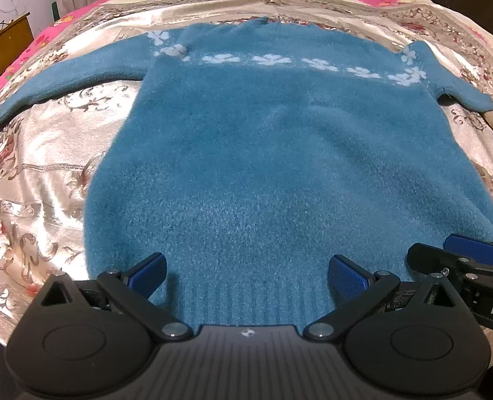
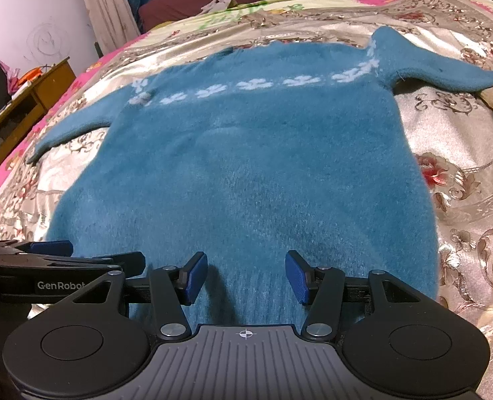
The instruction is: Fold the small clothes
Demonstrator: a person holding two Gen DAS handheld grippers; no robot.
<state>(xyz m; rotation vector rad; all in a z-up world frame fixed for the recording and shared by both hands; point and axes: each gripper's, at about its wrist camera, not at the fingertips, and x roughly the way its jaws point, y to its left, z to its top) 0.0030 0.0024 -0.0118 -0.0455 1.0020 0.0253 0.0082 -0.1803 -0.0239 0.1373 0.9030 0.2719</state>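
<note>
With the sweater (image 1: 279, 153) flat on the bedspread (image 1: 46, 173), I hold both claws, left gripper (image 1: 248, 278) and right gripper (image 2: 246, 278), spread above its hem, so next I should pinch the hem.

Both wrist views low and close at hem of blue sweater (image 1: 263, 153), angled down toward its collar; left view left of right; sweater shared.

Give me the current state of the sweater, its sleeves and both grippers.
Blue sweater: flat on bedspread, unfolded.
Left sleeve: spread outward.
Right sleeve: spread outward.
Left gripper: open over ribbed hem.
Right gripper: open over hem.
</note>
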